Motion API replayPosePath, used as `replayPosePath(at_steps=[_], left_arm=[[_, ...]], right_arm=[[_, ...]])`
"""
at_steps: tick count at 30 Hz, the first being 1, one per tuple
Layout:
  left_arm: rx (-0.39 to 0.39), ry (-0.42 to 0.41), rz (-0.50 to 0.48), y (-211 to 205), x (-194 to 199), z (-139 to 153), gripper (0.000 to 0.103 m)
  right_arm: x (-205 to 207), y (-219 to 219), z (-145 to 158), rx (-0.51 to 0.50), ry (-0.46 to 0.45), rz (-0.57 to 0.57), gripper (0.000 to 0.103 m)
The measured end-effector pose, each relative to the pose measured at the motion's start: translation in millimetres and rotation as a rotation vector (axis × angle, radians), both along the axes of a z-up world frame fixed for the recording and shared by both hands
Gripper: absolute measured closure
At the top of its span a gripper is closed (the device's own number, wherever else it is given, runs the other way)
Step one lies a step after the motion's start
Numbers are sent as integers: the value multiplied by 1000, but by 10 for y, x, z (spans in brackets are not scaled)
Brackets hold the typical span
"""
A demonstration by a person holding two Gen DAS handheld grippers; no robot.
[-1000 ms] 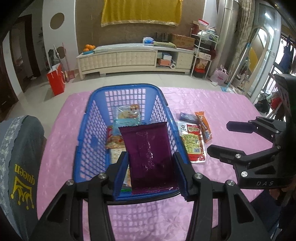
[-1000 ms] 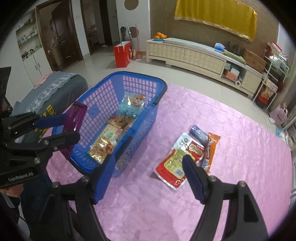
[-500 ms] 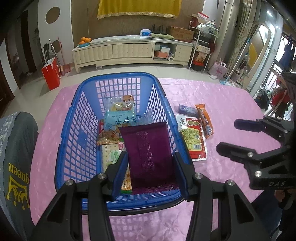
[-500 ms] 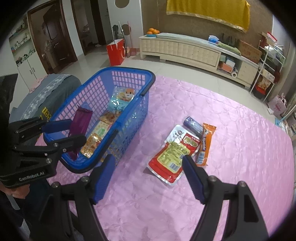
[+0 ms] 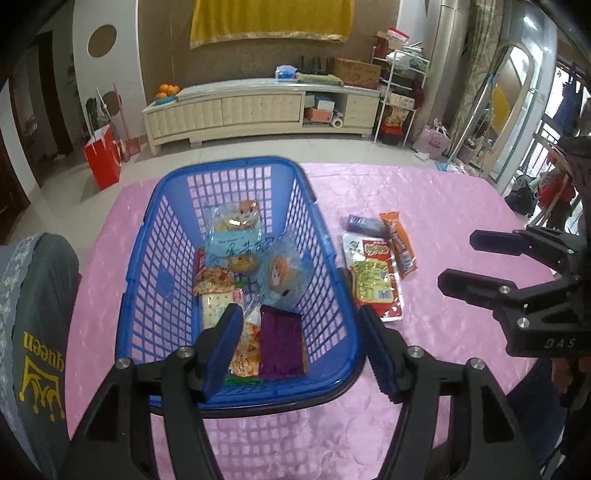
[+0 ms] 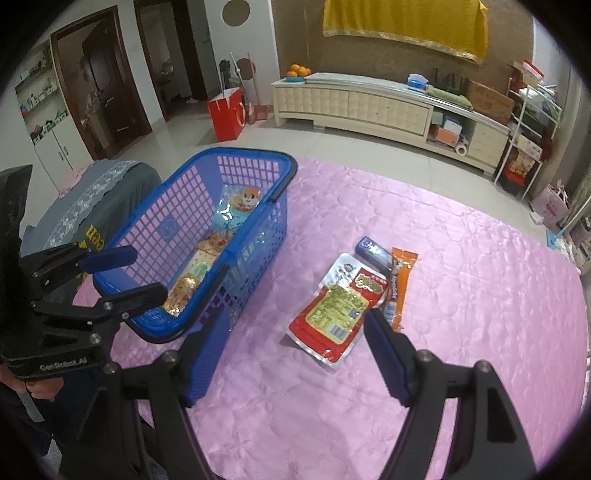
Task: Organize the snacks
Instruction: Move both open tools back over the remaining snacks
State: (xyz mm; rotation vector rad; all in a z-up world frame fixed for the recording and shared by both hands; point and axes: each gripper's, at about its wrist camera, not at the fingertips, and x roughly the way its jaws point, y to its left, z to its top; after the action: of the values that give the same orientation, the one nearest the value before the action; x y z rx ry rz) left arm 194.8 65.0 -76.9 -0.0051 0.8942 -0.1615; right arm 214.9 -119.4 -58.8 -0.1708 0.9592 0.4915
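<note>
- We are in a living room with a pale tiled floor, a long cream sideboard against the far wall and a yellow cloth hanging above it; in front of us is a table under a pink quilted cover.
- A blue plastic basket stands on the left part of the cover, with a grey-covered chair back just beside its left side.
- Our left gripper hovers over the near end of the basket; its jaws have just been opening, they stand well apart, and nothing is clamped between them.
- The purple snack packet lies free on the basket floor near the front wall, below the gap between the left fingers.
- Further back in the basket lie a clear bag printed with a cartoon hamster, a round bun in clear wrap and a cracker pack.
- Our right gripper is held over the cover to the right of the basket, jaws wide apart and empty.
- Just beyond its fingertips, on the cover, lies a red and yellow pouch; an orange stick pack and a small purple-blue wrapper lie right against its far side.
</note>
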Motion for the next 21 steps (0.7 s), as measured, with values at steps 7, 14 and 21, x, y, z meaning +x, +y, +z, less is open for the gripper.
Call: replayPosePath(at_steps=[7, 14, 21], left_arm=[[-1, -31, -19, -270, -16, 93, 41], [38, -55, -94, -773, -24, 83, 41], [61, -39, -179, -1289, 57, -56, 35]], right_arm=[[-30, -307, 49, 4, -16, -41, 24], [-56, -715, -13, 5, -23, -93, 24], [-34, -1121, -181, 8, -4, -155, 24]])
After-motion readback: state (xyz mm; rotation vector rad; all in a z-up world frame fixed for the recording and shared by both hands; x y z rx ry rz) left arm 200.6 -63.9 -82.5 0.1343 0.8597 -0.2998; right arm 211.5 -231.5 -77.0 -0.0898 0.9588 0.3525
